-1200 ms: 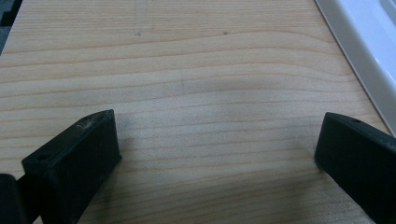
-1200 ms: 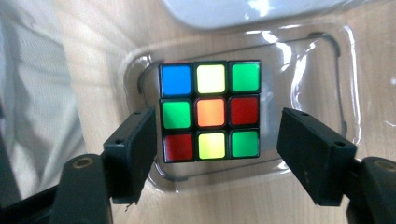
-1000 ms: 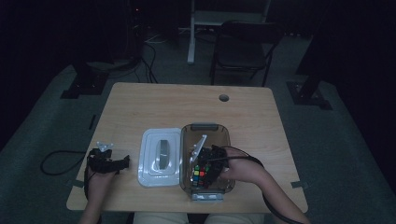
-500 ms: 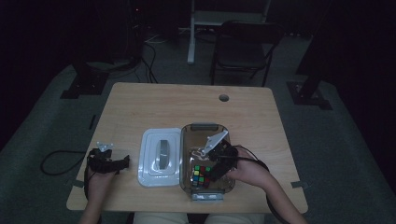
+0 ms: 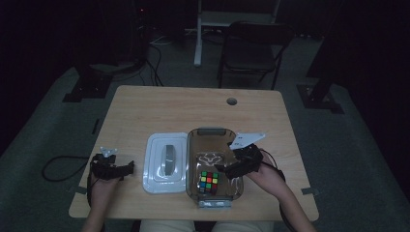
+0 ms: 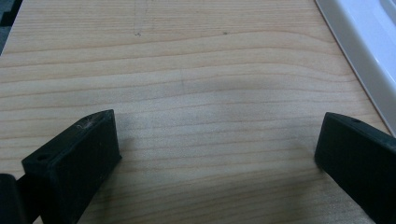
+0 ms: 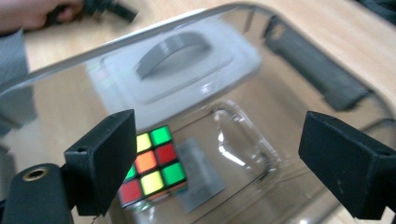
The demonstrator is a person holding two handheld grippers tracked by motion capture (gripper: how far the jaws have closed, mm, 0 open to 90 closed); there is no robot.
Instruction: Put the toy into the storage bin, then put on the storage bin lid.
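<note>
Dim room, wooden table. Rubik's cube sits inside clear container; my right gripper just opening wide, empty. Left gripper wide, idle. Next: fetch white lid.

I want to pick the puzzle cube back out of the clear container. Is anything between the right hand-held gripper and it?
Nothing visible. The right hand-held gripper is open over the clear container, whose lid lies beside it; the puzzle cube sits uncovered below.
</note>
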